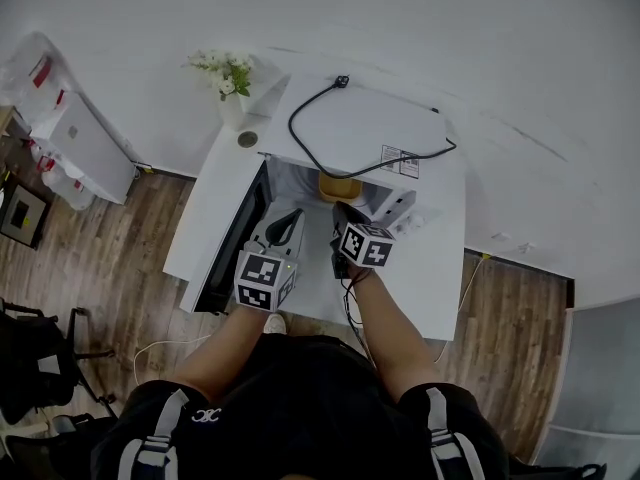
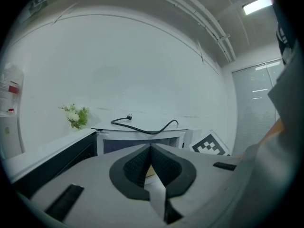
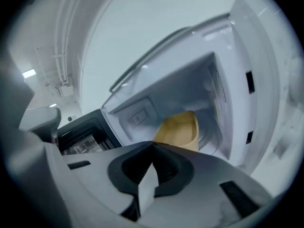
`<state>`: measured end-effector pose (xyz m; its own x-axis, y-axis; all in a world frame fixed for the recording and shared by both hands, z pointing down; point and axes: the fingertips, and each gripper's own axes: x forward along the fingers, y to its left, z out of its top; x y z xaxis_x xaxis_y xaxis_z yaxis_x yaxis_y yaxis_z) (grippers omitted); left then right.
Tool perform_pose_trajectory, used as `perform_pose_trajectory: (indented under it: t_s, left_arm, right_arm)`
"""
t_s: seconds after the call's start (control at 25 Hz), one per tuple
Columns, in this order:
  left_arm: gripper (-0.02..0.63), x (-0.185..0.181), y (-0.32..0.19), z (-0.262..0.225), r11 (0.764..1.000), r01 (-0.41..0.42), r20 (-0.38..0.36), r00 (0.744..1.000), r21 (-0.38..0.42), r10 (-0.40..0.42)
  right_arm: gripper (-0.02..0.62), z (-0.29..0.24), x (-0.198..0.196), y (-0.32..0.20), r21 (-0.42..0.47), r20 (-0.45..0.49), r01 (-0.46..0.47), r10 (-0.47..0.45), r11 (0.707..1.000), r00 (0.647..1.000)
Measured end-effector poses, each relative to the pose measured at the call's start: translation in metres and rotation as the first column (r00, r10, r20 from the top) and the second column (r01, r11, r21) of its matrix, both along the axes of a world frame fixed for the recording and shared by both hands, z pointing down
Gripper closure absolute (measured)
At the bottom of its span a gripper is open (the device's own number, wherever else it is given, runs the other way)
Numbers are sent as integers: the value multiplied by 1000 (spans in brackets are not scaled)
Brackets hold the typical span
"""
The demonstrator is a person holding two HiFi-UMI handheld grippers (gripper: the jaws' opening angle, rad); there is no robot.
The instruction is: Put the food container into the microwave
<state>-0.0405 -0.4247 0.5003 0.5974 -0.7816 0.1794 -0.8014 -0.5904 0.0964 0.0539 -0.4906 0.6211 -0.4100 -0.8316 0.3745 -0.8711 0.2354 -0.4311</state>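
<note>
Holding both grippers just in front of the microwave (image 1: 375,128), which is standing on a white table (image 1: 213,203) against the wall. Its black door (image 1: 232,246) is hanging open to the left.

The food container (image 1: 338,185), tan, is sitting inside the oven cavity, apart from both grippers.

I am pointing the right gripper (image 1: 343,216) into the opening. In the right gripper view (image 3: 153,144) its jaws are pressing together at the tips and gripping nothing; the container (image 3: 179,128) is showing just beyond them, against the white inner wall (image 3: 218,94).

I am keeping the left gripper (image 1: 284,230) beside the right one, on the door side. In the left gripper view (image 2: 150,147) its jaws are likewise meeting at the tips with nothing between them, and are facing the microwave front (image 2: 142,144).

A black power cord (image 1: 312,146) is lying loose across the microwave's top, its plug resting near the back edge. A small vase of white flowers (image 1: 230,76) is standing at the table's back left corner.
</note>
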Motion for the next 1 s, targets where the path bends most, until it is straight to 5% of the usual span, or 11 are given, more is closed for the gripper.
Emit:
perform_pose_trajectory:
  t_s: [0.48,0.76,1.0]
  left_arm:
    - [605,26,7,-5,998,-58,-10,998,12,58]
    - [605,43,13,-3,995,-98,-6,995,10,98]
    - [605,49,15,-2,993,-114,0,993,9,114]
  right_arm:
    - [598,-107,43,75,339,-159,-27,86,940,984]
    - [598,-152,58,103,444,-223,-38,151,895,963]
    - [598,-145,60,113,443,-240,-65,188,894,952]
